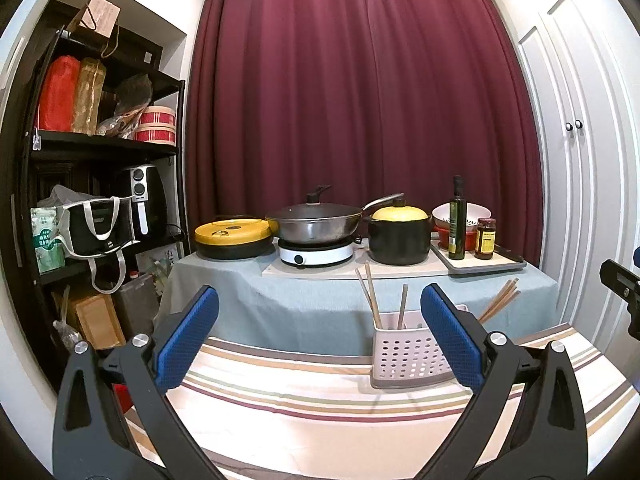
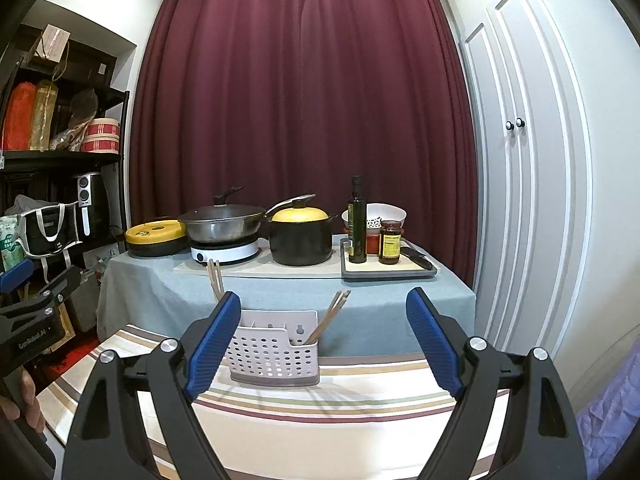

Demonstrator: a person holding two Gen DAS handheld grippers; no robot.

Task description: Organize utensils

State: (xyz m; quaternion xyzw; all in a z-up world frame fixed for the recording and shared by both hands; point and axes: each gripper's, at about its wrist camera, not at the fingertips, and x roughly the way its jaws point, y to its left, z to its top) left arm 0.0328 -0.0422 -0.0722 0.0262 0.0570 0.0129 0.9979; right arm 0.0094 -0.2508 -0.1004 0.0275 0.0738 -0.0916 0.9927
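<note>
You stand at a table with a striped cloth (image 2: pixel 320 420). On it sits the white holder with holes (image 2: pixel 276 354), near the far edge. It stands upright, and it has more than one slot.

The wooden chopsticks (image 2: pixel 330 314) are already inside it. Some lean out to the right from the right slot. Others (image 1: pixel 370 296) stick up from the left slot. Their long way points up, a bit tilted.

Your left tongs (image 1: pixel 320 340) are wide open and hold nothing. The holder (image 1: pixel 408 354) sits ahead and to the right of them, partly behind the right finger.

Your right tongs (image 2: pixel 324 342) are wide open too, and empty. The holder sits just ahead, a bit to the left, almost between the fingers. So I think your right hand has the straighter way in. To take a stick, you would come at it from the side, across its long way.
</note>
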